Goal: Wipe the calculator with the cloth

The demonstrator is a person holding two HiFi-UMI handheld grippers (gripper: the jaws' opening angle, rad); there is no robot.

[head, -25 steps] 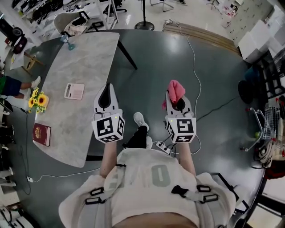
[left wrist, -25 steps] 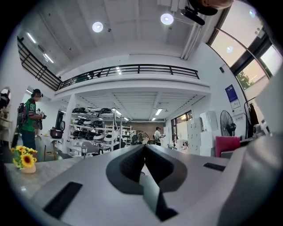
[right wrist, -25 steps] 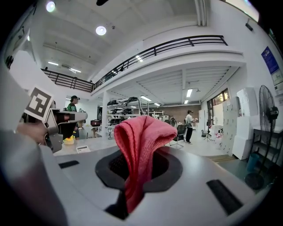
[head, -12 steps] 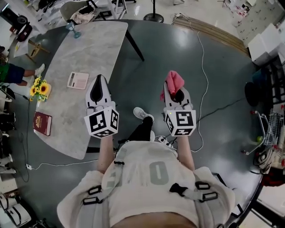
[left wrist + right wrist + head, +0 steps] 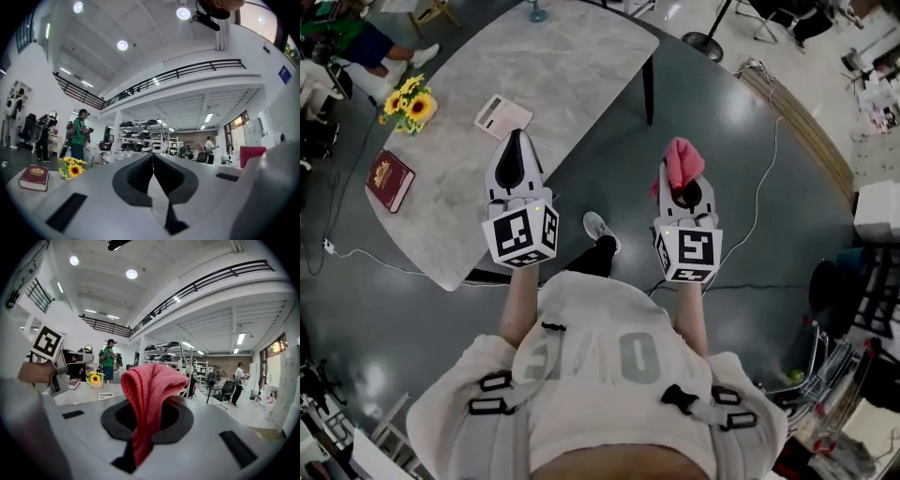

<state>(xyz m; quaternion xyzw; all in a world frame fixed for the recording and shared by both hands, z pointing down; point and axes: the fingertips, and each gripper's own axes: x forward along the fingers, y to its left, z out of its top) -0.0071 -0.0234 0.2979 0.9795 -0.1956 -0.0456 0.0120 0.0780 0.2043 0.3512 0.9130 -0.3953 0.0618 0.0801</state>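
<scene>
The pale calculator (image 5: 502,115) lies flat on the marble table (image 5: 562,66), just ahead of my left gripper (image 5: 517,137). The left gripper is shut with nothing between its jaws (image 5: 153,157) and hangs over the table's near side. My right gripper (image 5: 679,178) is shut on the pink cloth (image 5: 681,161), which sticks up bunched between its jaws (image 5: 152,392). It hovers over the dark floor to the right of the table. The right gripper view shows the calculator (image 5: 106,395) small at the left on the table.
A sunflower bunch (image 5: 410,103) and a dark red book (image 5: 390,179) sit at the table's left end. A person (image 5: 366,42) stands beyond it. A white cable (image 5: 766,178) trails over the floor at the right. My shoe (image 5: 598,228) shows between the grippers.
The view has swung round, and the table now lies closer and more ahead. Both grippers have moved toward the table; the left one has come up beside the calculator. The cloth stays gripped.
</scene>
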